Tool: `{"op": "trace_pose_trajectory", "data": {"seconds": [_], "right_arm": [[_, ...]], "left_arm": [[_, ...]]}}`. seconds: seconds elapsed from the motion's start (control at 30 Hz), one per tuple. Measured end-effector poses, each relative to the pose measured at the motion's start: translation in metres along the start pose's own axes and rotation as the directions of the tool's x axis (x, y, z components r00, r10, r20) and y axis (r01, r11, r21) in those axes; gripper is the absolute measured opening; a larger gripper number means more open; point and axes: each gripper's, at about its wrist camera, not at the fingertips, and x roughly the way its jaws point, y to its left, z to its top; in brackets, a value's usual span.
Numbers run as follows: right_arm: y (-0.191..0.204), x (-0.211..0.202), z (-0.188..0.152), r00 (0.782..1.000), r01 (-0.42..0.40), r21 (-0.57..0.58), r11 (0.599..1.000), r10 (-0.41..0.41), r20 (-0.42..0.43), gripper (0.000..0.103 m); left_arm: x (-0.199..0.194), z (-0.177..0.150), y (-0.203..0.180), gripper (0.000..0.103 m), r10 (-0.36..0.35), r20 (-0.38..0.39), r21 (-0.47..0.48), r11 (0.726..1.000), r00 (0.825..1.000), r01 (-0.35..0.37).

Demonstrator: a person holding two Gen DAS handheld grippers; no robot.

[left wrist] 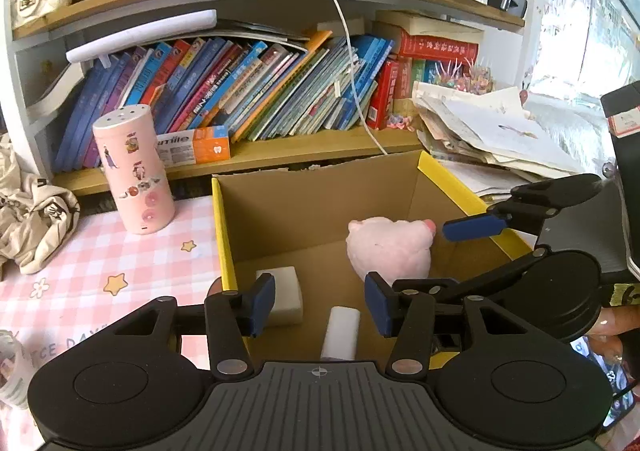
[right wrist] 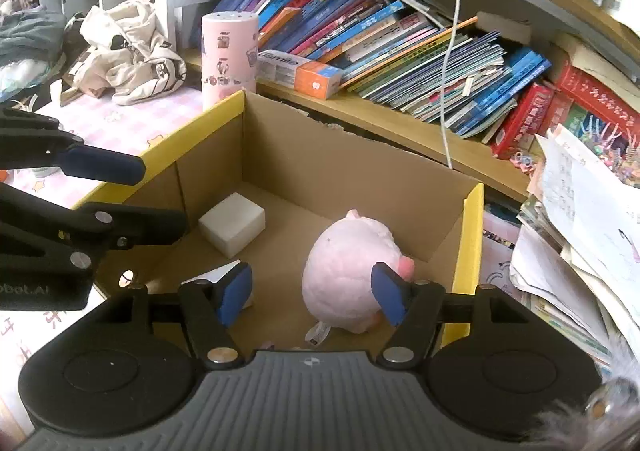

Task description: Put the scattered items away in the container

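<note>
Both the left tongs (left wrist: 318, 305) and the right tongs (right wrist: 314, 297) are being held released and empty over the cardboard box (right wrist: 474, 211), inside which the pink plush (right wrist: 348, 271), lying nearer the right tongs, and the white block (right wrist: 232, 225) are being contained.

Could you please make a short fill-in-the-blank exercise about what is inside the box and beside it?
1. The plush toy lying in the cardboard box is ____ in colour.
2. The rim of the box is coloured ____.
3. The white block lies ____ the box.
4. The pink cylinder stands ____ the box, on the checked cloth.

Missing words: pink; yellow; inside; outside
</note>
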Motion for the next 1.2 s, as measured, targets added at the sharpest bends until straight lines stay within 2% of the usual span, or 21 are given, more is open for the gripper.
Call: {"op": "trace_pose_trajectory", "data": {"seconds": [0.43,0.5,0.57,0.63,0.87,0.97,1.2], "right_arm": [[0.008,-0.047,-0.014,0.992,0.068,0.082,0.994,-0.076,0.099,0.076],[0.011,-0.055,-0.017,0.988,0.087,0.092,0.992,-0.098,0.116,0.077],[0.014,-0.063,-0.022,0.985,0.101,0.1,0.99,-0.114,0.129,0.079],[0.018,-0.07,-0.026,0.983,0.11,0.11,0.988,-0.124,0.133,0.08],[0.04,-0.083,-0.039,0.983,0.125,0.142,0.982,-0.142,0.116,0.082],[0.05,-0.088,-0.045,0.983,0.13,0.157,0.979,-0.148,0.106,0.083],[0.085,-0.087,-0.055,0.986,0.145,0.188,0.971,-0.158,0.055,0.089]], "left_arm": [[-0.034,-0.013,0.0,0.051,-0.007,0.051,-0.035,0.999,0.999,0.008],[-0.04,-0.016,0.0,0.053,-0.012,0.062,-0.045,0.999,0.998,0.015],[-0.047,-0.02,0.0,0.06,-0.018,0.076,-0.05,0.998,0.997,0.022],[-0.053,-0.024,-0.001,0.06,-0.029,0.083,-0.046,0.998,0.996,0.033],[-0.069,-0.037,0.004,0.062,-0.055,0.087,-0.045,0.997,0.995,0.059],[-0.075,-0.044,0.009,0.068,-0.053,0.086,-0.044,0.997,0.995,0.057],[-0.09,-0.063,0.029,0.075,-0.043,0.065,-0.04,0.998,0.997,0.046]]}}
